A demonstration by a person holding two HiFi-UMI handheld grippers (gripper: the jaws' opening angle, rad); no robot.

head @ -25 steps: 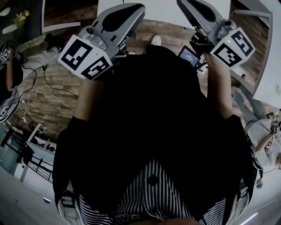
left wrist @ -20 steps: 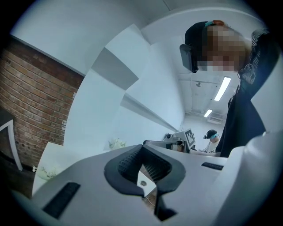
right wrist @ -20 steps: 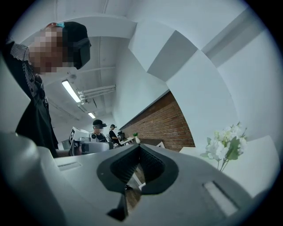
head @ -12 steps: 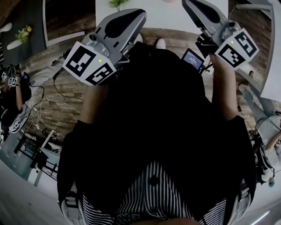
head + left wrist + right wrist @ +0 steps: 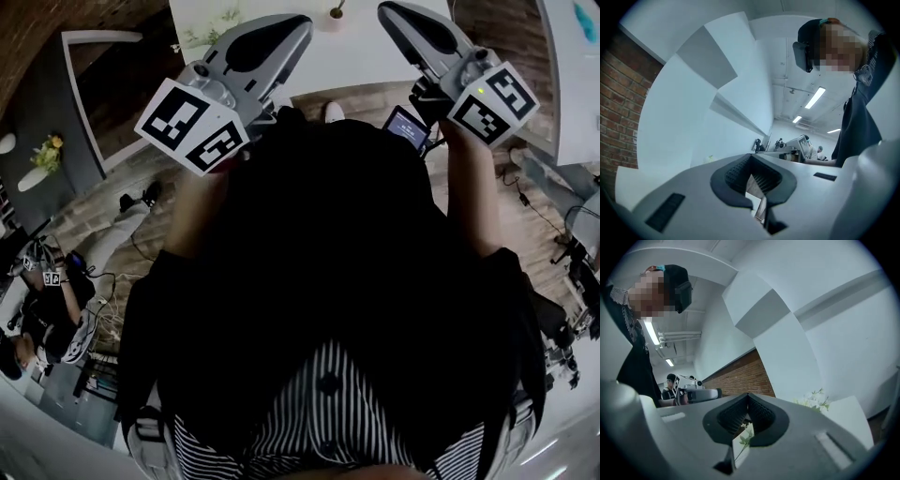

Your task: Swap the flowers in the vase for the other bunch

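At top edge of head view: white table (image 5: pixel 375 52) w/ pink vase (image 5: pixel 333 17) and loose bunch (image 5: pixel 211 26), not there a sec ago; person is turning toward it. Left gripper view: left gripper (image 5: pixel 751 157) clenched, empty. Right gripper view: right gripper (image 5: pixel 748 395) likewise, white flowers (image 5: pixel 814 399) ahead. Swap not begun.
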